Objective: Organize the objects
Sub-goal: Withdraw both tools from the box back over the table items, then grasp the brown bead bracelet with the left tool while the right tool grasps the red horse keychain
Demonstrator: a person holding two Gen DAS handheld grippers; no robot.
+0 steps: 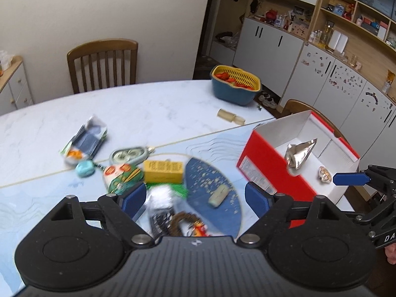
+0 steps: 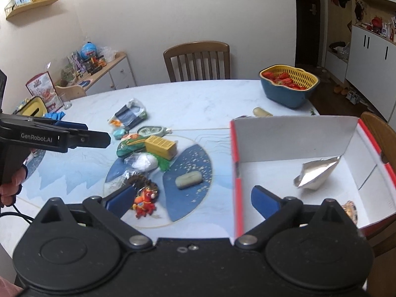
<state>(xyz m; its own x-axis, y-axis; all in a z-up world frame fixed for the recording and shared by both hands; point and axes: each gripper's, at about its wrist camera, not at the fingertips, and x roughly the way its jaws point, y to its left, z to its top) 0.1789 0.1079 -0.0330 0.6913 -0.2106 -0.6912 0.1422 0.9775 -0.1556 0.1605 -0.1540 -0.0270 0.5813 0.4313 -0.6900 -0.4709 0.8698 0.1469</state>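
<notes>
Left gripper [image 1: 195, 195] jaws spread wide over the clutter (gripping nothing); right gripper [image 2: 190, 201] likewise, empty.

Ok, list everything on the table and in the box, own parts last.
red box: one, white inside, right side of table
foil packet: one, silver, in box
shell-like item: one, tan, in box
basket: one, yellow in blue tub, far right
yellow box: one, in pile
green pouch: one, beside yellow box
white bundle: one, in pile
red toy: one, front of pile
pale bar: one, on blue mat
teal case: one, left of pile
left hand-held gripper: open, empty
right hand-held gripper: open, empty
</notes>
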